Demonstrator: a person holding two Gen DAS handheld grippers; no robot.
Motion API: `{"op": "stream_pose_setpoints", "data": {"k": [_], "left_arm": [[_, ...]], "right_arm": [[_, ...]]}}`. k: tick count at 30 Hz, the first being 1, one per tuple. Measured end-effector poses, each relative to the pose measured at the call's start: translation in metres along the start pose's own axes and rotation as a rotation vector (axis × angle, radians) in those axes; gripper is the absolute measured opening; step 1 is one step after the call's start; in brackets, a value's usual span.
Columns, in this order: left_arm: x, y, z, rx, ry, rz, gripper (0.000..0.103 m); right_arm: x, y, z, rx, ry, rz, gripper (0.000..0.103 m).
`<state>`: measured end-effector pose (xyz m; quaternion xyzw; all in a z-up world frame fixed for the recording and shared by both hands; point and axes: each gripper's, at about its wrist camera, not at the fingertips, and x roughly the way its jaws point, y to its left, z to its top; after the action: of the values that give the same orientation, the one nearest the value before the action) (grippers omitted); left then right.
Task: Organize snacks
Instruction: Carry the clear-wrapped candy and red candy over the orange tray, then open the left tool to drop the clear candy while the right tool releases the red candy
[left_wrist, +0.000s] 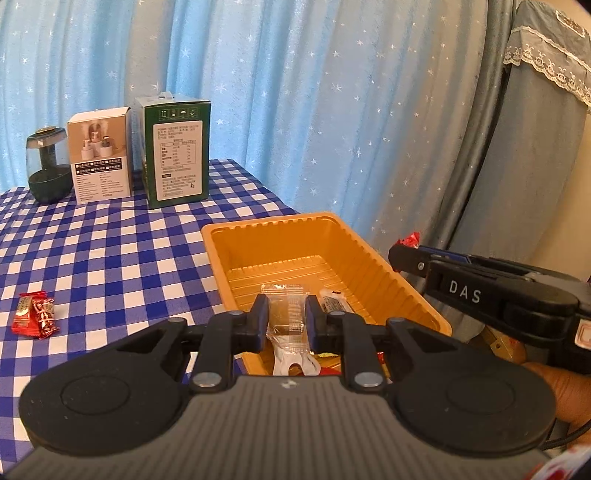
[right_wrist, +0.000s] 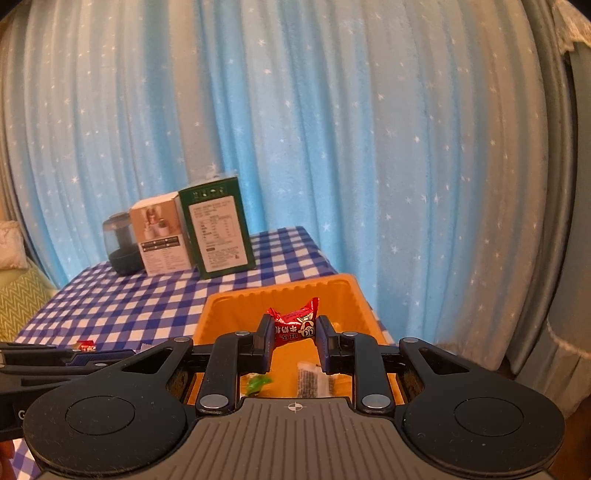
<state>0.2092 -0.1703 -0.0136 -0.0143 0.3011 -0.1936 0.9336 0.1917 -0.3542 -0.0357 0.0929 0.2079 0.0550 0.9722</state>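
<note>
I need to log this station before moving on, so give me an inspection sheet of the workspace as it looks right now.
Surface: table under a blue-and-white checked cloth.
Job's things: orange ribbed plastic tray with wrapped snacks inside; two red foil-wrapped candies on the cloth.
Clutter: dark round glass jar, white printed carton, green printed carton, lined up at the far edge.
Grippers: left tool shut on a clear plastic-wrapped snack; right tool shut on a red-wrapped candy, above the tray.
Cables: dark cable by the hand.
Surroundings: blue star-print curtain.
</note>
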Motion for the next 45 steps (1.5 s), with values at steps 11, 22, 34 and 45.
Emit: {"op": "stream_pose_setpoints", "data": {"k": [11,22,34,45], "left_arm": [[0.022,-0.002,0.004,0.01,0.019,-0.01,0.018],[0.044,-0.005,0.011,0.025,0.032,-0.061,0.031],[0.027,0.023,-0.007,-0.039,0.047,0.021,0.039],[0.016,0.032,-0.009,-0.048,0.035,0.045,0.04]], "right_arm": [[0.008,-0.015,-0.001,0.082,0.043,-0.023,0.024],[0.011,-0.023,0.0,0.139,0.064,-0.033,0.024],[0.011,-0.02,0.0,0.14,0.066,-0.03,0.024],[0.011,-0.012,0.0,0.107,0.064,-0.013,0.024]]}}
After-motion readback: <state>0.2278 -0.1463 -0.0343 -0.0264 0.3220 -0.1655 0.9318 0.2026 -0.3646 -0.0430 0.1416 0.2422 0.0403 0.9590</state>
